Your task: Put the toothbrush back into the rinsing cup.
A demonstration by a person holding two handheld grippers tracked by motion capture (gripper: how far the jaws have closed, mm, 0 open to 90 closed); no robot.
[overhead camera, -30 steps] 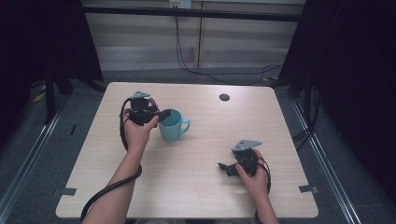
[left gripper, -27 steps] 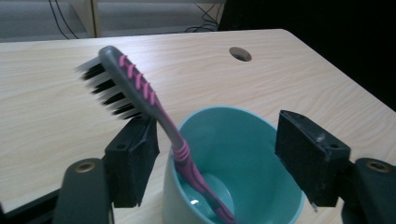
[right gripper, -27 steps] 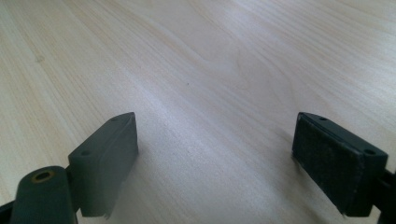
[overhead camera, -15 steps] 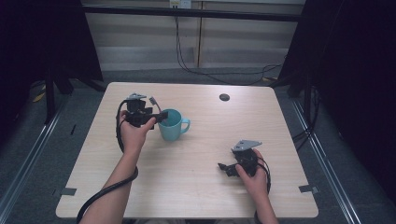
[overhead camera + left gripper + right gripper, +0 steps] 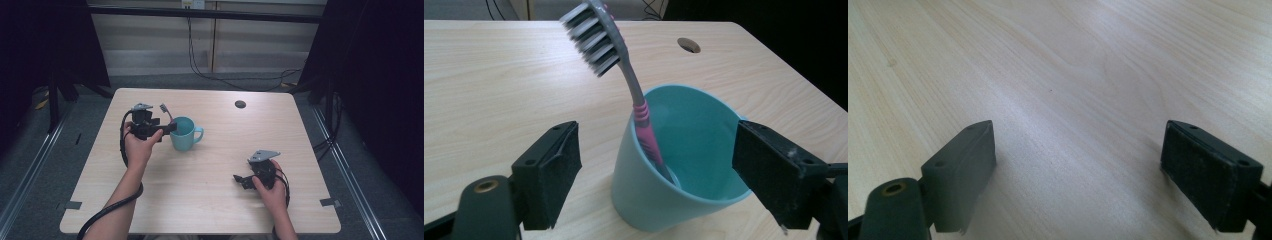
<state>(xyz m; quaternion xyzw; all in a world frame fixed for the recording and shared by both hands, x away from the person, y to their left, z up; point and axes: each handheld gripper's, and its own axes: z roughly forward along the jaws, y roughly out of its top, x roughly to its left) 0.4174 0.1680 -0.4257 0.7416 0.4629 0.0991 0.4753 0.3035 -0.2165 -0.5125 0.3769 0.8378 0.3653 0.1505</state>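
Left gripper view is showing the left gripper (image 5: pixel 654 175) with jaws just opening around the teal cup (image 5: pixel 679 170); toothbrush (image 5: pixel 624 85) standing inside, mid-table toward the left edge. Right gripper (image 5: pixel 245 180) is idling, spread wide. Next: backing away cleanly.

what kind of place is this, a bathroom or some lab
Most likely a lab recording bay, not a bathroom: a bare wooden table with a cable hole, dark curtains around it, and only a teal cup holding a toothbrush.

Cup (image 5: pixel 183 134) stands on tabletop (image 5: pixel 210 200), left of centre; toothbrush (image 5: pixel 624 75) leans inside it. Left gripper (image 5: pixel 167 127) beside cup; right gripper (image 5: pixel 240 179) well apart.
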